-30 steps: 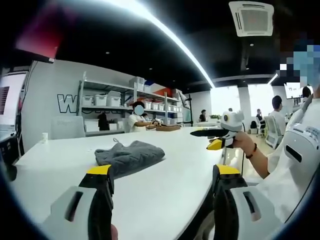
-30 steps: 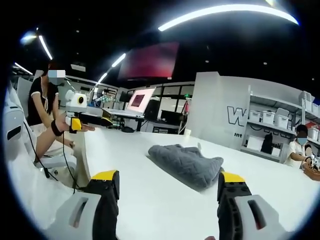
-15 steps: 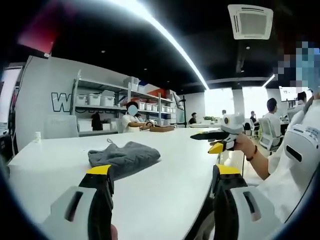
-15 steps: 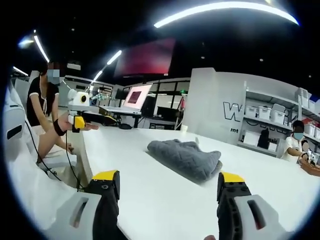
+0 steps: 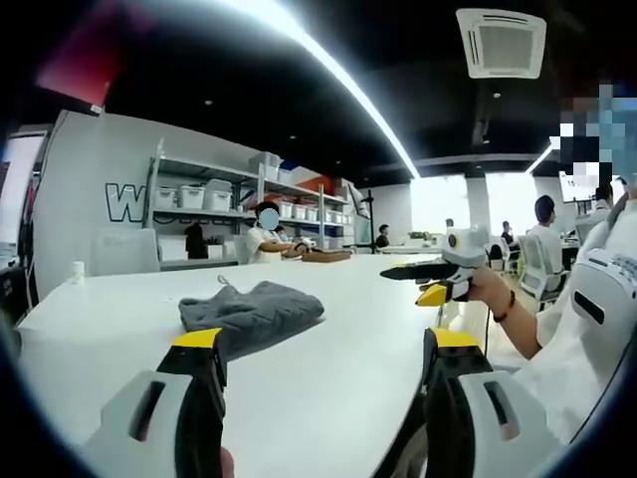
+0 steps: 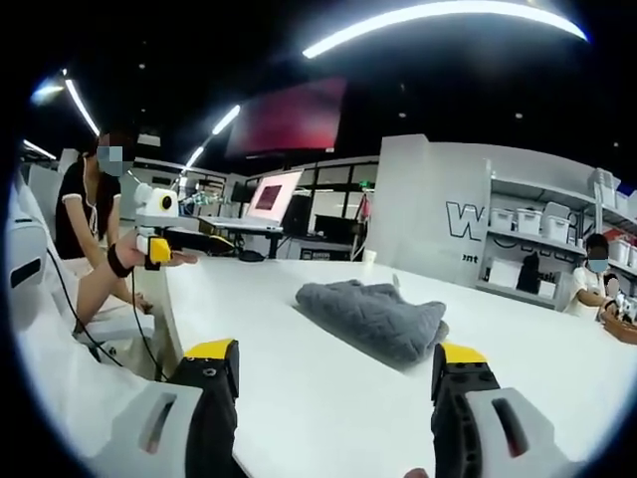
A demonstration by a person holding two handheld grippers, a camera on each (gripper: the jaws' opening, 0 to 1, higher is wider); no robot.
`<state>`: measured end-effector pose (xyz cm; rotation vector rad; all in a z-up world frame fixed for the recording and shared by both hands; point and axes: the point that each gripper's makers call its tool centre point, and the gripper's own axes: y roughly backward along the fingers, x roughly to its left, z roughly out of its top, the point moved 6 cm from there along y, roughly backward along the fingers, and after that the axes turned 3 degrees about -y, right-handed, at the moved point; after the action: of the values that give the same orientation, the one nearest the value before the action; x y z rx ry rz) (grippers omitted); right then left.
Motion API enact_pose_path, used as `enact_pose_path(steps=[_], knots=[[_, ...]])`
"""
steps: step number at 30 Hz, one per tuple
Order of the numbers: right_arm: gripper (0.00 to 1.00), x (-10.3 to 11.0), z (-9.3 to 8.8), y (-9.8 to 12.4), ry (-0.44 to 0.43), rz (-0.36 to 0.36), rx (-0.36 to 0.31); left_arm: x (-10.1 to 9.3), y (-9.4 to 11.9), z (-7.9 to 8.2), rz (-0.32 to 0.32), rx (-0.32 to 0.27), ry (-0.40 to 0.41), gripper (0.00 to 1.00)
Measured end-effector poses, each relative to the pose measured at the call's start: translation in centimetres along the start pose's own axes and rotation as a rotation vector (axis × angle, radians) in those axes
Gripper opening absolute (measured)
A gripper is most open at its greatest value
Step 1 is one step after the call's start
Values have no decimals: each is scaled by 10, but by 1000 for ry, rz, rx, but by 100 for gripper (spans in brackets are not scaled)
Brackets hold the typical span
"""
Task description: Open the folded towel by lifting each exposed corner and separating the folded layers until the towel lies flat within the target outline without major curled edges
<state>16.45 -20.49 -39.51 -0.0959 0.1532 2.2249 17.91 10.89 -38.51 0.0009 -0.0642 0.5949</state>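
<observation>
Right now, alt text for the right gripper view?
A folded grey quilted towel lies on a white table, ahead of the open right gripper with yellow-tipped black jaws. The left gripper, held in a hand, hovers at the table's left edge.

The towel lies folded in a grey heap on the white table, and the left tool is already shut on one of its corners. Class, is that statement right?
Not quite. The towel does lie folded in a grey heap on the white table, but the left tool grips nothing: in the left gripper view its jaws stand apart, short of the towel.
</observation>
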Motion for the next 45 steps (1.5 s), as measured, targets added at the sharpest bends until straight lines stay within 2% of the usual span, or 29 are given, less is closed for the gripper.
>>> enact_pose_path(steps=[9, 12, 14, 19, 38, 45], knots=[[78, 2, 6, -8, 11, 1, 2, 2, -7, 0, -10, -12, 14, 79], [78, 2, 6, -8, 14, 4, 4, 7, -5, 1, 5, -15, 14, 79], [78, 1, 6, -9, 11, 5, -3, 8, -5, 1, 13, -1, 13, 78], [78, -3, 7, -11, 5, -5, 2, 8, -7, 3, -1, -15, 19, 78], [76, -9, 10, -17, 5, -9, 0, 19, -18, 1, -6, -5, 32, 77], [76, -9, 11, -17, 9, -5, -3, 22, -18, 0, 6, -2, 33, 77]])
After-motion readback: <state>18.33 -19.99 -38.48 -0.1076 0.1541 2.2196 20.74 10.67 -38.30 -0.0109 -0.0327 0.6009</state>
